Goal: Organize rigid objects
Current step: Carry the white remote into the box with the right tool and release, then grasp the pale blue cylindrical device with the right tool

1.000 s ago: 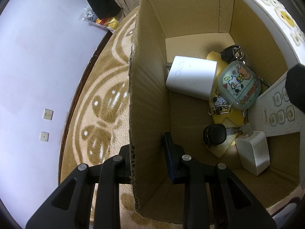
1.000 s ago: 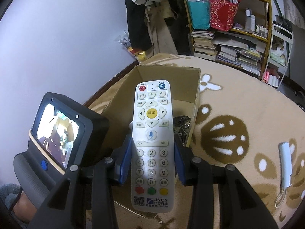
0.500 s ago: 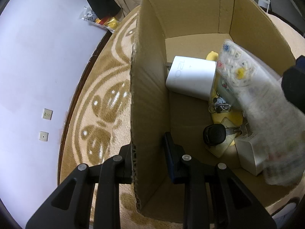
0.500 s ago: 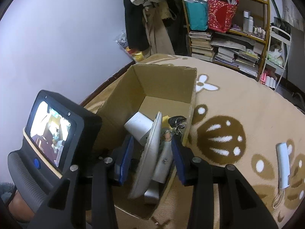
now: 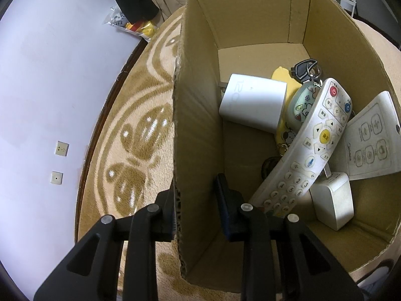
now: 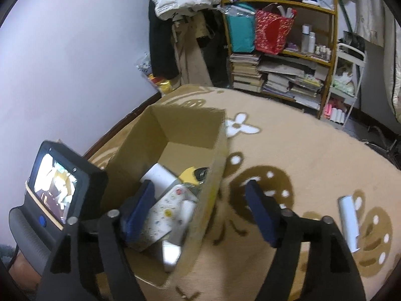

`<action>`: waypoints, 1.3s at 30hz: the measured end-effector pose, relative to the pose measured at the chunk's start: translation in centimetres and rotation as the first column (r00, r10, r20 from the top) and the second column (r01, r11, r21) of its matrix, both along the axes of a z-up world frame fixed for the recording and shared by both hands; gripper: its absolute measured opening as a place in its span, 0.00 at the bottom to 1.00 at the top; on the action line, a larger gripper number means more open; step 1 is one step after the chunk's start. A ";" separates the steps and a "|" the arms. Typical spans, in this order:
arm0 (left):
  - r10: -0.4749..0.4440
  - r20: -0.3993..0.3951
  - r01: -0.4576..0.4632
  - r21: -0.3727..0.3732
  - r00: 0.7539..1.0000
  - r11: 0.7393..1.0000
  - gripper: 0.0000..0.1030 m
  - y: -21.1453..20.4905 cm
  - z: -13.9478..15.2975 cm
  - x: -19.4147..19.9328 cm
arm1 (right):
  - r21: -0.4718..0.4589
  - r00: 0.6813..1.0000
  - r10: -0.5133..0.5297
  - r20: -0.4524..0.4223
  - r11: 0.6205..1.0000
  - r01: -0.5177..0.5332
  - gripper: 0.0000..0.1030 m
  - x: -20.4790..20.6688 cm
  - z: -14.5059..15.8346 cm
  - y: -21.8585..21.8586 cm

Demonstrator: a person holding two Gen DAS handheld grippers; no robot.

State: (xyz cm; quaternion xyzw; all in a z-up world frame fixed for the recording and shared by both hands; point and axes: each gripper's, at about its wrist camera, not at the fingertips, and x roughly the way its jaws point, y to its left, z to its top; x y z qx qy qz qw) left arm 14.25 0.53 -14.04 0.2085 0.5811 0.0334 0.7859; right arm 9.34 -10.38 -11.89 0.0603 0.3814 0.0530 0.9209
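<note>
Cardboard box (image 5: 198, 130) sits open on a tan patterned rug (image 6: 300, 155), near the rug's wall-side edge. Left tongs (image 5: 194, 202) pinch the box's near left wall, one finger outside, one inside. Right tongs (image 6: 200, 208) hang spread wide with nothing between them, above the box's right wall. White remote (image 5: 308, 148) lies face up inside the box, slanting across a green keychain case (image 5: 302, 105) and black keys (image 5: 304, 69). Beside it: large white charger (image 5: 253, 102), small white adapter (image 5: 333, 200), flat white remote (image 5: 373, 138) leaning against the right wall. One white stick-shaped item (image 6: 348, 222) lies on the rug, well apart from the box.
</note>
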 end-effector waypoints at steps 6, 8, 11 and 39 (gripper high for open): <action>0.001 0.000 -0.001 0.000 1.000 1.000 0.27 0.0 0.0 0.0 | 0.010 0.992 -0.130 0.011 0.992 0.129 0.97 -0.2 0.8 -4.9; 0.003 -0.001 -0.003 -0.002 1.000 1.000 0.27 0.1 0.0 0.0 | -0.018 0.984 -0.179 0.011 0.984 0.180 1.00 -0.4 0.8 -6.4; 0.009 -0.004 -0.009 -0.010 1.000 1.000 0.28 0.2 0.1 0.1 | -0.057 0.970 -0.243 -0.003 0.969 0.242 1.00 -0.3 0.4 -8.7; 0.013 -0.011 -0.013 -0.018 1.000 1.000 0.26 0.7 -0.1 0.2 | -0.062 0.854 -0.471 -0.221 0.881 0.469 1.00 -0.2 -9.5 -20.2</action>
